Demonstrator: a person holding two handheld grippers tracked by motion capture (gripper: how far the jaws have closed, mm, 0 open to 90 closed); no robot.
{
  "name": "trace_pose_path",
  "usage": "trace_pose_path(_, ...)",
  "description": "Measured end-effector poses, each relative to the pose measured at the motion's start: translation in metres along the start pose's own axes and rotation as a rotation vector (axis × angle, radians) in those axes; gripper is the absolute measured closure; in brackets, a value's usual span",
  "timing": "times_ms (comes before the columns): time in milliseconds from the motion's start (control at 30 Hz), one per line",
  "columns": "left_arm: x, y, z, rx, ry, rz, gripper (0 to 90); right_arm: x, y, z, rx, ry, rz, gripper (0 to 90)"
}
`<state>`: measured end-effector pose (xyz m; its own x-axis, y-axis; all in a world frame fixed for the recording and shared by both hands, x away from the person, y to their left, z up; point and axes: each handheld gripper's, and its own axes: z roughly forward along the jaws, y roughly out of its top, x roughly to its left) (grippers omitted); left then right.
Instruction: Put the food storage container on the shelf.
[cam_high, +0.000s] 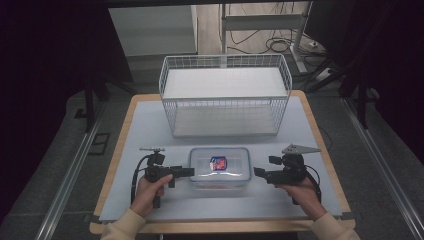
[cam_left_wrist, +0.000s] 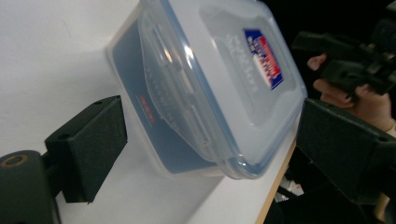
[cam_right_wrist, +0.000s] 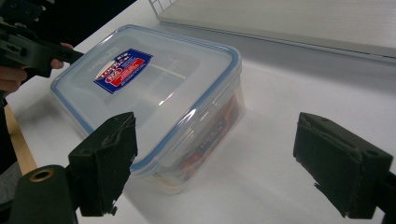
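We judge this the approach to a two-sided lift of the box (cam_high: 219, 167), lid on, at the bench's (cam_high: 150, 125) near middle before the basket (cam_high: 225, 95). Our left claw (cam_left_wrist: 210, 140) and right claw (cam_right_wrist: 215, 163) both gape, flanking its short ends. Next, each must close squarely on an end. Both hands lie low, pointing inward.
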<state>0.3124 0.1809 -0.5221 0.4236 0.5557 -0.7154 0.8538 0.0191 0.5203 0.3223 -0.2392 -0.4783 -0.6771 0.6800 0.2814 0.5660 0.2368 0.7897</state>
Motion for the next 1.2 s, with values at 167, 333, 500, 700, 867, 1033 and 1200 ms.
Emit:
trace_pose_path(167, 0.003, 0.002, 0.005, 0.01, -0.039, -0.011, 9.8, 0.0, -0.001, 0.0, 0.006, -0.007, 0.0, 13.8)
trace_pose_path(333, 0.005, 0.004, 0.012, 0.026, -0.069, -0.029, 12.5, 0.0, -0.001, 0.0, 0.008, -0.012, -0.006, 13.9)
trace_pose_path(500, 0.004, 0.004, 0.017, 0.036, -0.071, -0.026, 18.2, -0.001, -0.002, 0.0, 0.012, -0.015, -0.001, 13.9)
trace_pose_path(700, 0.002, 0.003, 0.017, 0.035, -0.021, -0.013, 26.1, -0.002, -0.002, -0.001, 0.008, -0.016, 0.002, 14.1)
trace_pose_path(867, 0.002, 0.003, 0.015, 0.021, -0.02, -0.026, 28.8, -0.002, -0.002, -0.001, 0.009, -0.018, 0.0, 14.2)
trace_pose_path(1033, 0.004, 0.002, 0.015, 0.007, -0.033, -0.051, 31.5, -0.003, -0.002, 0.0, 0.01, -0.018, -0.003, 14.5)
trace_pose_path(1200, 0.005, 0.002, 0.014, 0.006, -0.034, -0.053, 31.8, -0.005, 0.002, 0.0, 0.017, 0.007, 0.025, 14.7)
